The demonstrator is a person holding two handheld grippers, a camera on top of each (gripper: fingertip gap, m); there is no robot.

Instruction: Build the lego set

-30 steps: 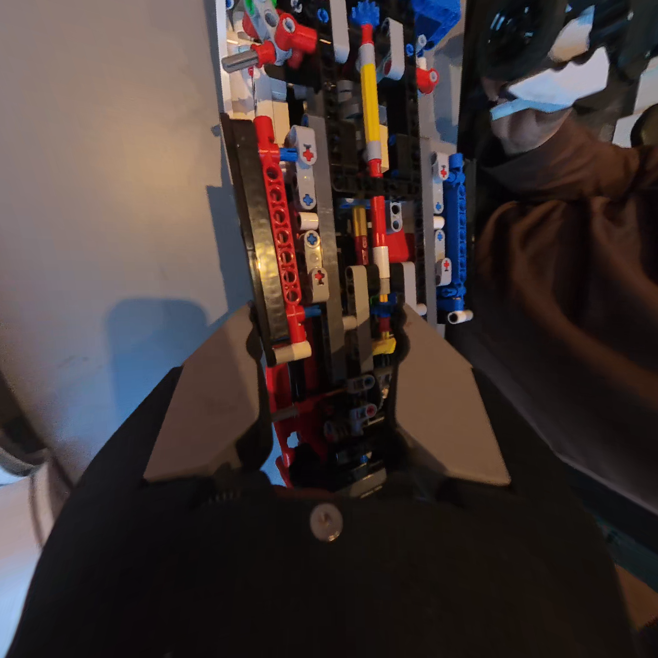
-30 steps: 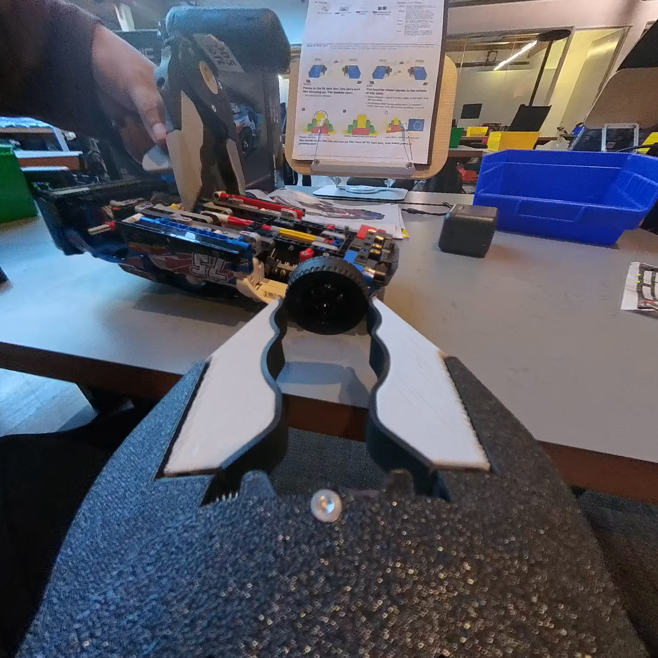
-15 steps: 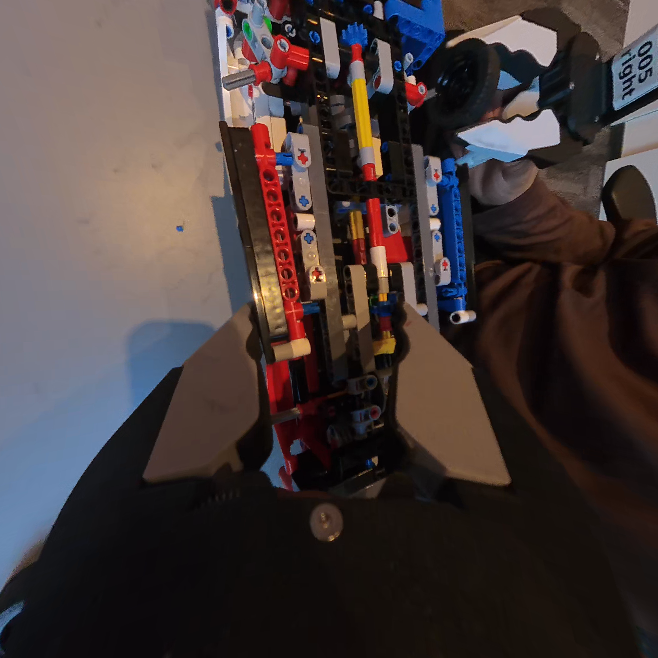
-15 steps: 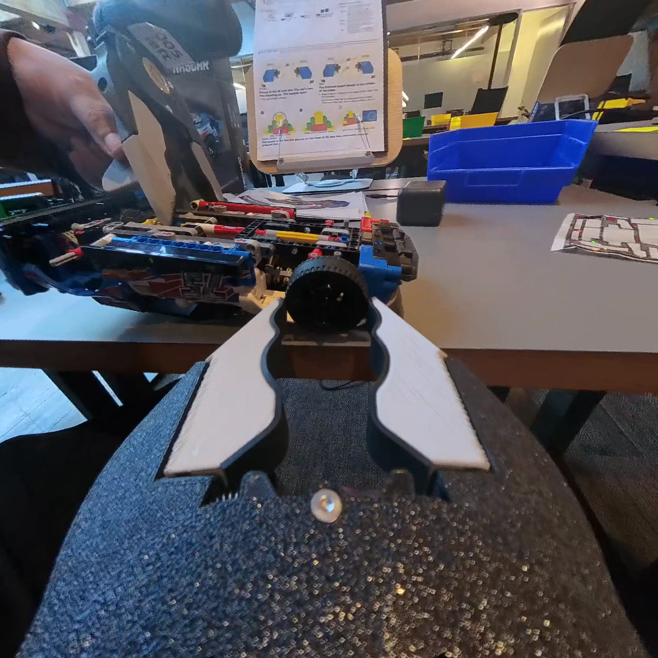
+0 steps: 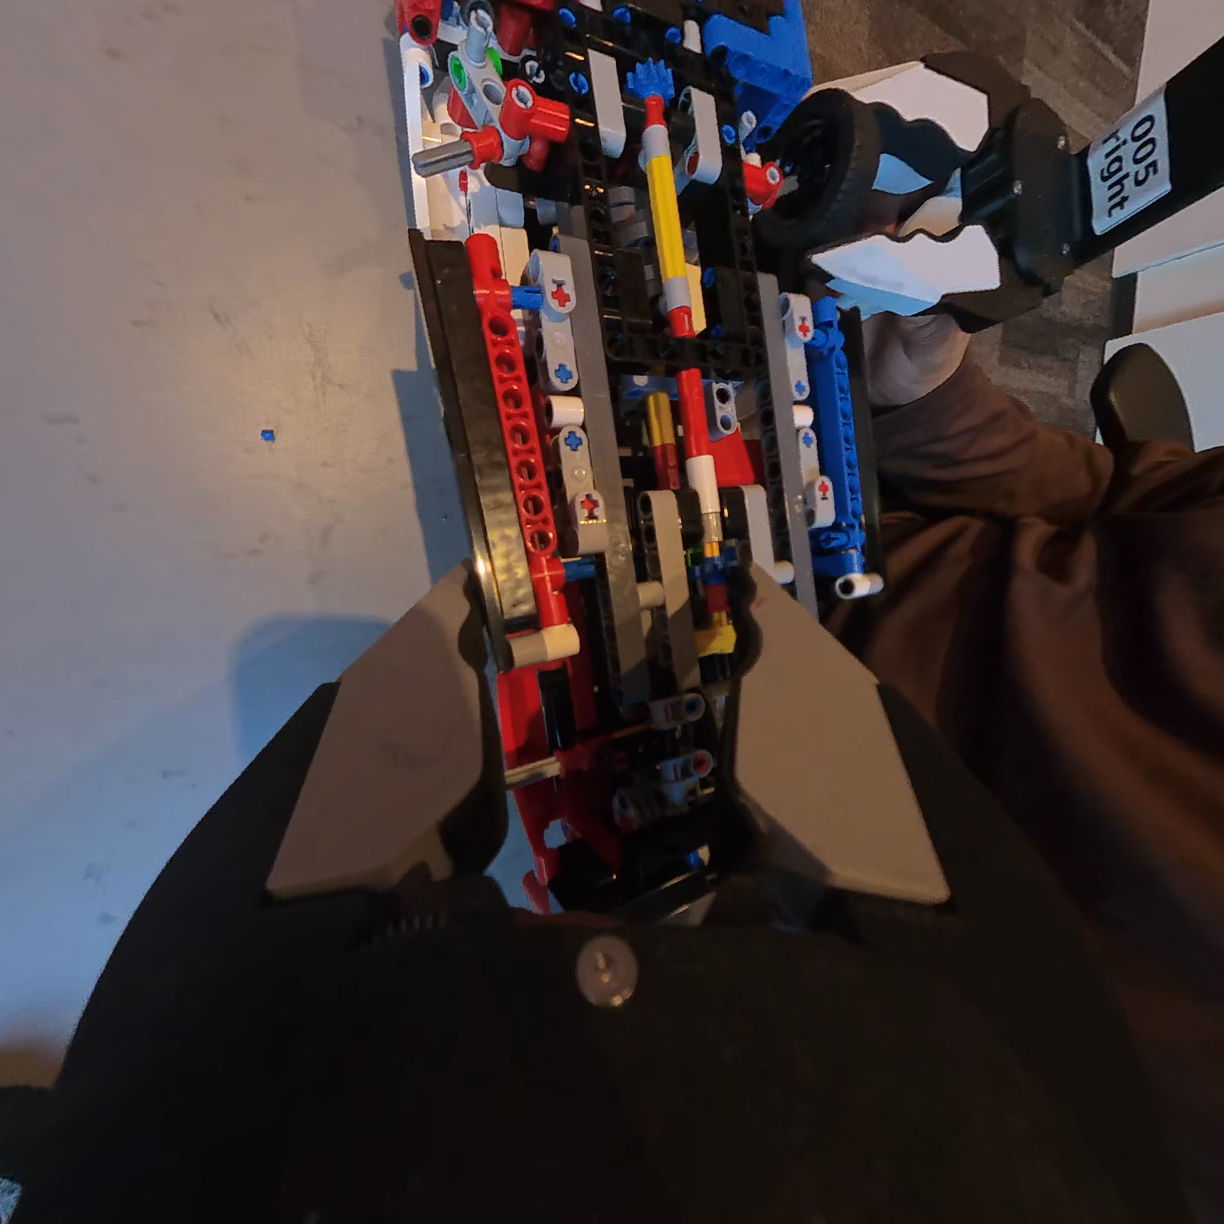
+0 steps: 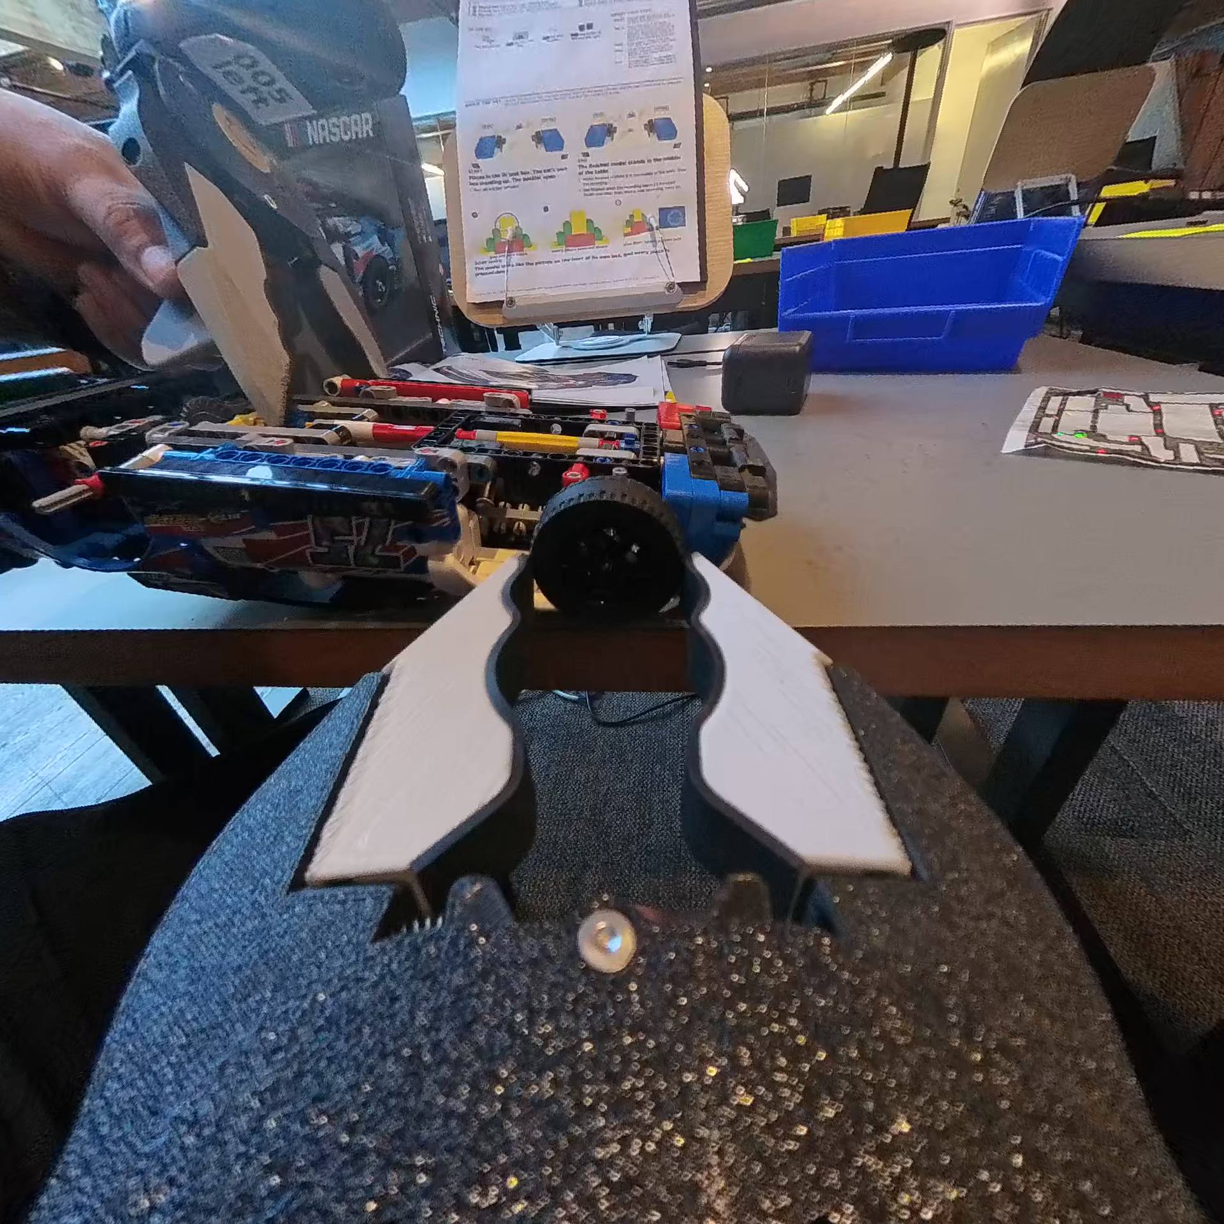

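Note:
The partly built lego car (image 5: 662, 331) lies upside down on the grey table (image 5: 165, 331), with red, blue, grey and yellow beams showing. My left gripper (image 5: 609, 589) is shut on its near end. My right gripper (image 6: 608, 571) is shut on a black wheel (image 6: 606, 536) and holds it against the car's side (image 6: 298, 490), beside the blue front block. In the left wrist view the wheel (image 5: 828, 165) sits right at a red axle end (image 5: 762, 179), held by the right gripper (image 5: 821, 179). I cannot tell if the wheel is seated. The left gripper (image 6: 318, 371) also shows in the right wrist view.
The table's front edge (image 6: 927, 656) runs just under the wheel. Behind the car stand the set's box (image 6: 371, 218), an instruction sheet on a stand (image 6: 576, 152), a booklet (image 6: 563, 381), a small black box (image 6: 765, 371) and a blue bin (image 6: 927, 298). A printed sheet (image 6: 1126, 424) lies at right.
My right gripper has carried the wheel in toward the car's side, lower and closer to the red axle end. My left gripper still holds the car in place.

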